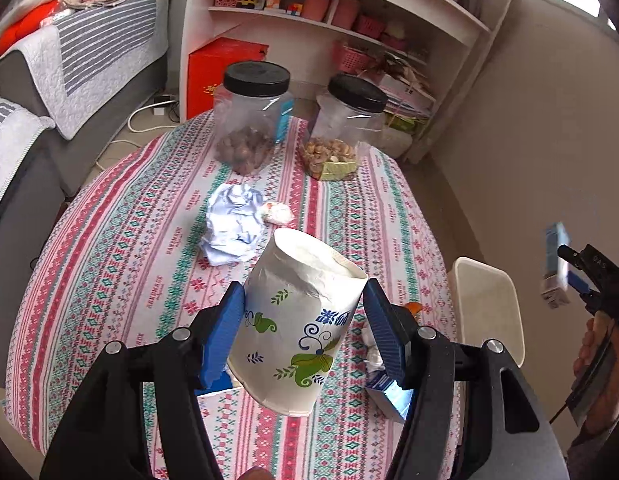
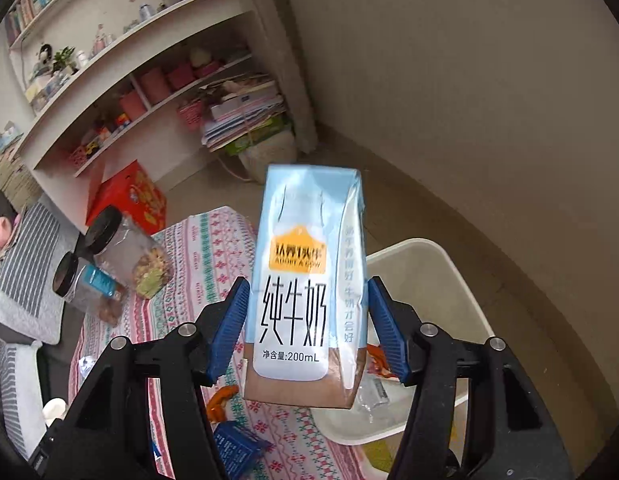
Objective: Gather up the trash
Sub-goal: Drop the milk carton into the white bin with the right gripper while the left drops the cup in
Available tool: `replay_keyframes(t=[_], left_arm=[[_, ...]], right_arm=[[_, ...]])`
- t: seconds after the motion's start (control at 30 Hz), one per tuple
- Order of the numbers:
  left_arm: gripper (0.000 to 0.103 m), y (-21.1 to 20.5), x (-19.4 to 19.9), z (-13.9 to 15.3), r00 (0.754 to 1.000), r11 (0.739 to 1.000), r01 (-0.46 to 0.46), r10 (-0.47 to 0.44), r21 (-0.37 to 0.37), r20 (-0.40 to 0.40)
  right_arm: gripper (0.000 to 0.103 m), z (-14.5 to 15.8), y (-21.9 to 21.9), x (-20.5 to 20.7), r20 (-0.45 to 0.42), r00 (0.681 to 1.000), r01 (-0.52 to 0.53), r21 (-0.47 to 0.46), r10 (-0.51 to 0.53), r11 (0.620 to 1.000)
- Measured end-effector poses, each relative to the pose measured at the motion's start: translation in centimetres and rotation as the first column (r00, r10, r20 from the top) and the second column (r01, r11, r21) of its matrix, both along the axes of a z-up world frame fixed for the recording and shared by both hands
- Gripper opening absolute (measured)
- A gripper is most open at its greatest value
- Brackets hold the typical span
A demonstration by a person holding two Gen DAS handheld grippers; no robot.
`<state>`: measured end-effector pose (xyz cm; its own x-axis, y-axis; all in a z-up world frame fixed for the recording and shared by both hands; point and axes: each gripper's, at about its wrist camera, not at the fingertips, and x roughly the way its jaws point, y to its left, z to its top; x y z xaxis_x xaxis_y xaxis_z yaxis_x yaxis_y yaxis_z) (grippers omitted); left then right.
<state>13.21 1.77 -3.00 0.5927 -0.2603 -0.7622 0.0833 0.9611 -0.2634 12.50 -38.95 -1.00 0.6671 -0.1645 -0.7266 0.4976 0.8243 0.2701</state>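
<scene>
Two lidded jars (image 1: pixel 251 116), bookshelf (image 1: pixel 333 8)

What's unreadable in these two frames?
- Left wrist view: paper cup in the left tongs hides the table behind it; small blue box is half covered by a finger.
- Right wrist view: milk carton in the right tongs blocks much of the white bin; its contents are unclear.

Location: home living room. Indicators: covered sofa (image 1: pixel 81 68), cluttered white shelf unit (image 1: pixel 329 20). Patterned tabletop (image 1: pixel 121 240) carries snack jars (image 1: pixel 251 116).
</scene>
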Motion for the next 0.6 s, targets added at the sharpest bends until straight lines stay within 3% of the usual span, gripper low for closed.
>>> replay_keyframes(t=[0.03,0.07,0.2,0.43,0.6], left_arm=[[0.061,-0.7,0.0,0.1,1.0,1.0,0.016,-0.016,-0.011,0.004],[0.061,-1.5,-0.1,0.2,0.999,0.999,0.032,-0.032,-0.021,0.007],[0.061,-4.8,-0.1,0.8,0.995,0.994,0.094,-0.093,-0.054,0.026],[0.061,-12.9,0.6,1.4,0.98,0.972,0.197,-0.196,-0.125,0.018],[0.061,-20.4,1.4,1.1,0.955,0.946,0.293,-0.296,-0.142,-0.006]], right_arm=[[0.077,0.1,-0.7,-0.5,0.001,1.0,0.027,0.001,-0.027,1.0],[0.081,0.2,-1.2,-1.1,0.006,0.999,0.054,0.003,-0.054,0.999],[0.089,1.2,-3.0,-3.0,0.061,0.989,0.131,0.023,-0.132,0.991],[0.09,3.4,-4.3,-5.2,0.174,0.964,0.202,0.019,-0.202,0.979],[0.091,4.2,-6.6,-8.3,0.287,0.91,0.272,0.134,-0.3,0.953]])
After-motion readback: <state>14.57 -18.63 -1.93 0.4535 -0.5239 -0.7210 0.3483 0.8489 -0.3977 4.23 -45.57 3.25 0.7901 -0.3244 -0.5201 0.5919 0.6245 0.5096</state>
